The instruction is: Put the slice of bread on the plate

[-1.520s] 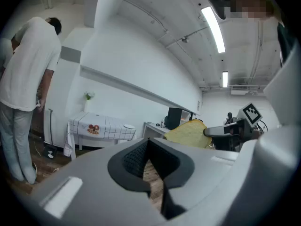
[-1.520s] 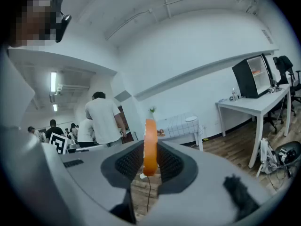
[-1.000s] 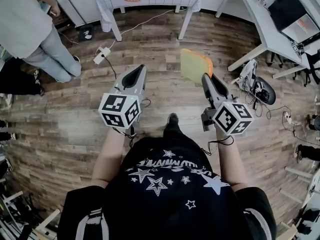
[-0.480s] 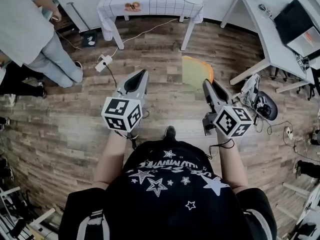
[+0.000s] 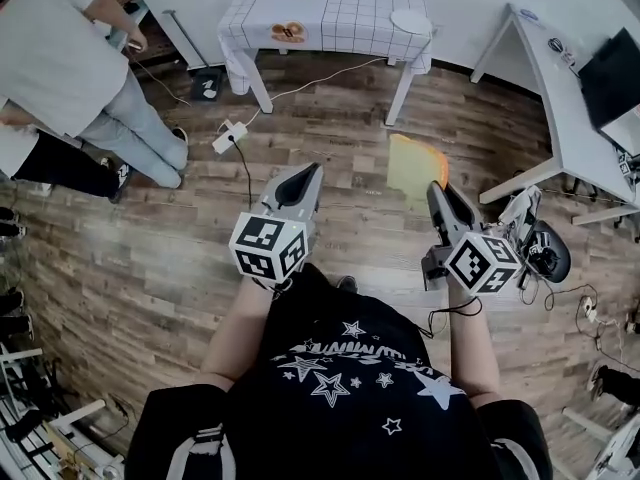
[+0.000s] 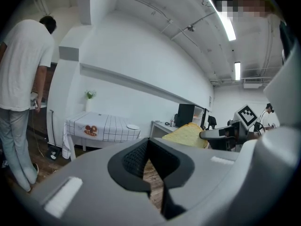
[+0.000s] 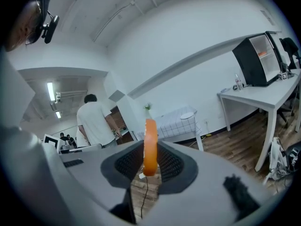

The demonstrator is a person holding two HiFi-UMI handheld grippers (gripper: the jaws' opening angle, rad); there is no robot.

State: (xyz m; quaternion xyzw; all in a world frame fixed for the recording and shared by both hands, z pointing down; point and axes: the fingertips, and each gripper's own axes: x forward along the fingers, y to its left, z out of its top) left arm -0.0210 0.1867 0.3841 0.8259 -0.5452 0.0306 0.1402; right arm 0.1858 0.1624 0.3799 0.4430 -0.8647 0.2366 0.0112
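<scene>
Jaws first: on the right gripper (image 7: 149, 163), clamped on the slice of bread (image 7: 150, 142). Seen edge-on in the right gripper view as an orange crust standing upright between the pads. Gripped by its flat faces, probably to keep it from folding or tearing. Beyond it, dead ahead, the counter (image 7: 175, 122) with the checked cloth, and the white plate (image 7: 188, 115) near its right end.

Over to the left gripper view: jaws of the left gripper (image 6: 151, 169) apart, with nothing between them but wooden floor (image 6: 42, 161) showing through the gap. Carried idle, apparently as a spare. Same counter and plate ahead, bread poking in from the right, held clear of the floor.

Up to the head view: both grippers out front, side by side, roughly level. Slice sticking forward from the right one, well apart from the plate. Judging by that gap, carry stage only, placing not yet begun. Off to the left, a person (image 5: 70, 58) standing near the counter, clear of the path.
</scene>
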